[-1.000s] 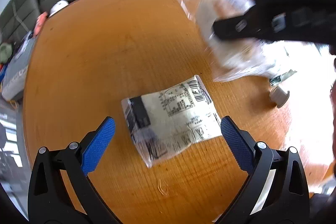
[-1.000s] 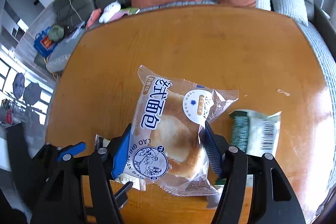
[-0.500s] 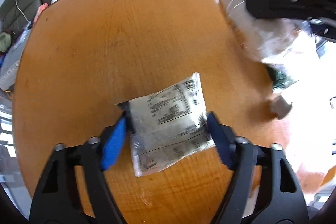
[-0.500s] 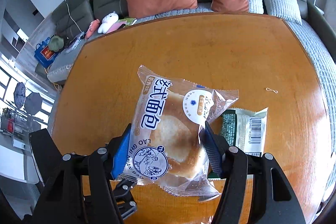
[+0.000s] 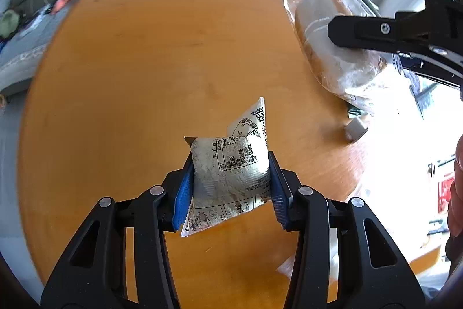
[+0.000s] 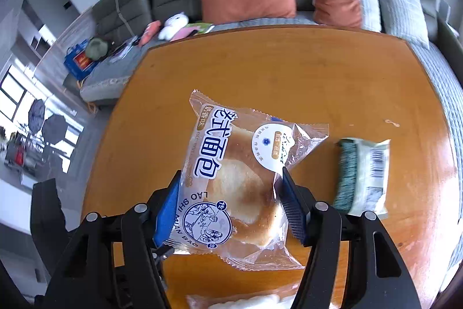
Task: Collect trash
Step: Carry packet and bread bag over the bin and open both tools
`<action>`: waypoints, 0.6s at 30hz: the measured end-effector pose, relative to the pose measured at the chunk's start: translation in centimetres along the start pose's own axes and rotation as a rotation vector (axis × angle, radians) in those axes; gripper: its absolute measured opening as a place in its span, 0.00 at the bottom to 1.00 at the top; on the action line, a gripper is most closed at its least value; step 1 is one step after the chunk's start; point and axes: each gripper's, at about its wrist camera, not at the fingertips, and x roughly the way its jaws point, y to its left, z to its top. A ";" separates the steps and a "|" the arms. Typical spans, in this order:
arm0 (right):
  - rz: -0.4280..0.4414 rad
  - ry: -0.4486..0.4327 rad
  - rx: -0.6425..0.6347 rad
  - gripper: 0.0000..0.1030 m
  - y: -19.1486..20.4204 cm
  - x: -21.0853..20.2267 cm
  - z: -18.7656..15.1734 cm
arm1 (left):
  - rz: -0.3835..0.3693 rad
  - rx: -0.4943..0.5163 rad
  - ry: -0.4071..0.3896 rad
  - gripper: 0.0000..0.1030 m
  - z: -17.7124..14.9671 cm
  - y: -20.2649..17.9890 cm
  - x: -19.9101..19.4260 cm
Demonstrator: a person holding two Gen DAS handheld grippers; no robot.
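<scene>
A: Left gripper (image 5: 230, 187) is now closed on the sachet (image 5: 230, 173); a second ago its pads stood wide either side while the sachet lay flat on the table (image 5: 130, 62); now it is buckled, lower centre of frame, apparently lifted.

B: Right gripper (image 6: 231, 204)?

A: Unchanged; clamped on the bun pack (image 6: 231, 181), centre frame, clear of the wood; green packet (image 6: 361, 175) remains on the table, right of frame.

B: Meaning?

A: Two pieces in hand; probably both go to a bin next; none in view.
</scene>
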 end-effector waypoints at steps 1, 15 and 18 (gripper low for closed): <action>0.007 0.005 -0.017 0.63 1.1 0.1 -0.2 | 0.009 -0.008 -0.007 0.44 -0.4 0.5 -0.5; 0.125 0.092 -0.236 0.63 16.5 3.8 -3.5 | 0.144 -0.243 -0.084 0.45 -8.4 12.6 -7.8; 0.156 0.112 -0.281 0.63 20.0 4.7 -4.3 | 0.177 -0.289 -0.092 0.45 -9.9 15.7 -9.2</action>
